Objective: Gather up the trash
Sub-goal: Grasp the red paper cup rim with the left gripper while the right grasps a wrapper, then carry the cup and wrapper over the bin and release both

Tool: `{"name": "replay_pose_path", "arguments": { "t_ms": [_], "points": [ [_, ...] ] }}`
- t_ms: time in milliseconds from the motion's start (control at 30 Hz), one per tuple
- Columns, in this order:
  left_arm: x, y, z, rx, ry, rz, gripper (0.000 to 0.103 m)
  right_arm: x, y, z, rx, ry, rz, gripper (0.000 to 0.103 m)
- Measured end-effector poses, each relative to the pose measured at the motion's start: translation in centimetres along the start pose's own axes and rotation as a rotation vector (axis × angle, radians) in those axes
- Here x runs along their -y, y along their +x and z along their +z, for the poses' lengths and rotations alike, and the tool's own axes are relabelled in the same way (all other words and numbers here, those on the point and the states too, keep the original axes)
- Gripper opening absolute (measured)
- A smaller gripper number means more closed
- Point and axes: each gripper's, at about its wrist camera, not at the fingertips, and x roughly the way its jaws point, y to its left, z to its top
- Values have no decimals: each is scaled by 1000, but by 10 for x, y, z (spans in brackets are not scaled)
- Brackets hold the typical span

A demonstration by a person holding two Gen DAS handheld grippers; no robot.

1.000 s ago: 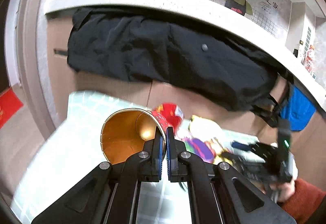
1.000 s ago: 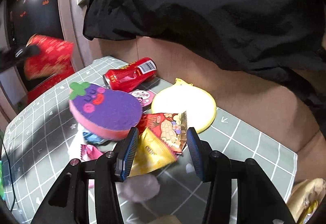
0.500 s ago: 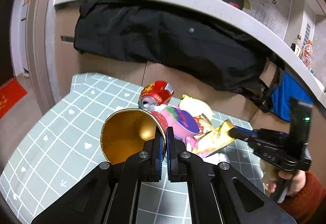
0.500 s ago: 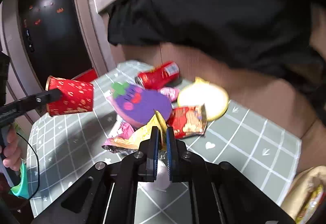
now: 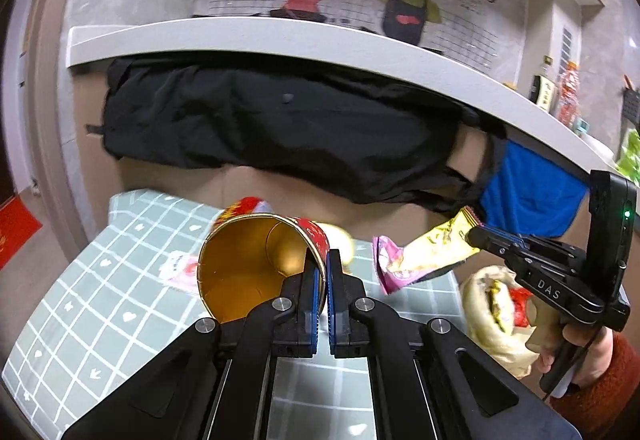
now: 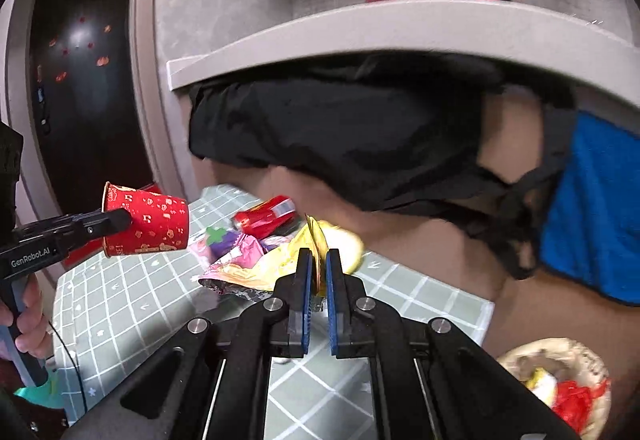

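Above the green grid-patterned table mat (image 5: 100,300), in the left wrist view, the left gripper (image 5: 323,272) is clamping its narrow jaws on the rim of a red paper cup with a gold lining (image 5: 256,264), which is lying on its side with the mouth facing the camera. To the right of the mat, the right gripper (image 5: 474,236) is pinching a yellow foil snack wrapper (image 5: 436,250), and a pink wrapper (image 5: 390,264) is hanging along with it, clear of the mat. A cream plastic trash bag (image 5: 492,320) is sitting open just off the mat's right edge, below that gripper. A red drink can (image 5: 244,206) is showing blurred behind the cup.

Over the same mat (image 6: 120,304), in the right wrist view, the right gripper (image 6: 316,272) is holding its jaws nearly together on the yellow wrapper (image 6: 280,264), which is trailing toward the mat's centre. The left gripper (image 6: 120,218) is carrying the cup (image 6: 148,220) above the mat's left side. The red can (image 6: 266,216) is lying on its side at the mat's far edge. The trash bag (image 6: 560,380) is resting off the mat's right corner.
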Motion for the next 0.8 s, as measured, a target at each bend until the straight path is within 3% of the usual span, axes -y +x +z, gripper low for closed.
{"name": "replay_pose_path", "arguments": {
  "t_ms": [267,633,800],
  "points": [
    [87,23,-5,-21,95,-96,3,60,-56,-15,35,56,-102,6],
    [205,72,-23,-117,155,-312,3,152,-133,-59,67,177,-295,6],
    [241,92,-33,-156,166,-386,3,178,-157,-79,64,220,-360,6]
  ]
}}
